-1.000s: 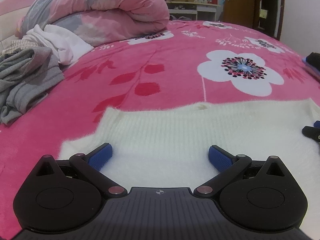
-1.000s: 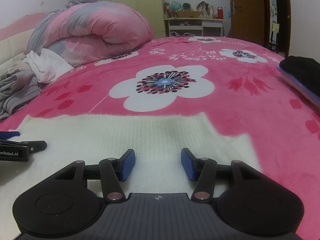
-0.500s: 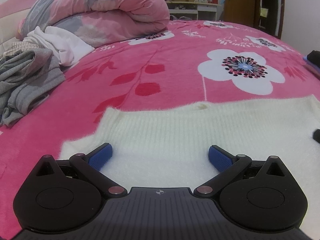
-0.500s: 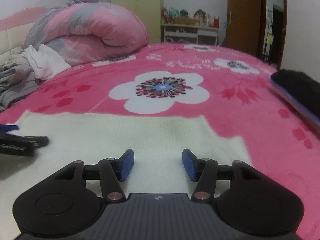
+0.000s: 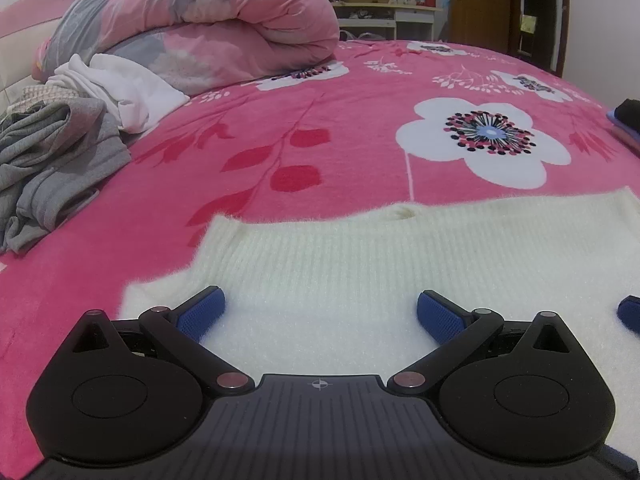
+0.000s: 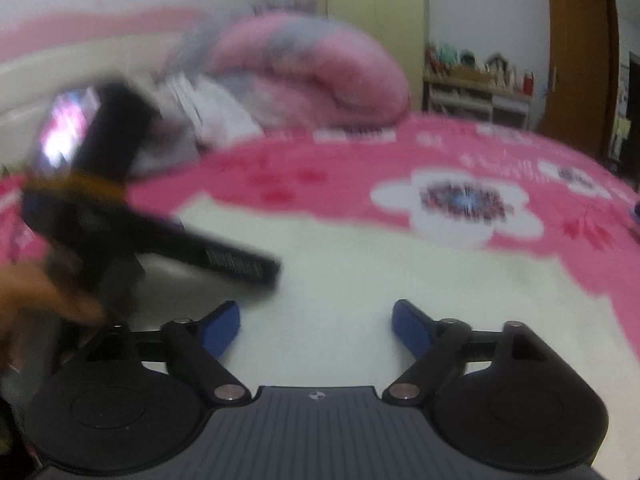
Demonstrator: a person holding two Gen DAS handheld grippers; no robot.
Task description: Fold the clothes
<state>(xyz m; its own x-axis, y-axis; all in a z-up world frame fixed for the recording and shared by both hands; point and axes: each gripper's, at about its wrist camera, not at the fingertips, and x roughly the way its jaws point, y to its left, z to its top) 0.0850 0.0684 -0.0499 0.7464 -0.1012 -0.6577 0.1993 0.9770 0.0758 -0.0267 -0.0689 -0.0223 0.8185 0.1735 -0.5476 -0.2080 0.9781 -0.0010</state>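
A white ribbed knit sweater (image 5: 360,264) lies flat on the pink flowered bedspread (image 5: 320,128). My left gripper (image 5: 320,312) is open and empty, low over the sweater's near left part. My right gripper (image 6: 316,326) is open and empty over the sweater (image 6: 360,264); its view is blurred by motion. The left gripper's body (image 6: 120,216) shows at the left of the right wrist view. One blue fingertip (image 5: 630,314) of the right gripper shows at the right edge of the left wrist view.
A pile of grey (image 5: 52,160) and white (image 5: 128,88) clothes lies at the left. A rolled pink and grey duvet (image 5: 208,28) lies behind it. A dark folded item (image 5: 628,116) sits at the bed's right edge. A shelf (image 5: 384,8) and a door (image 5: 480,4) stand beyond.
My right gripper has opened wider, risen and swung left toward the left gripper, blurring its view. My left gripper has stayed nearly still and open.
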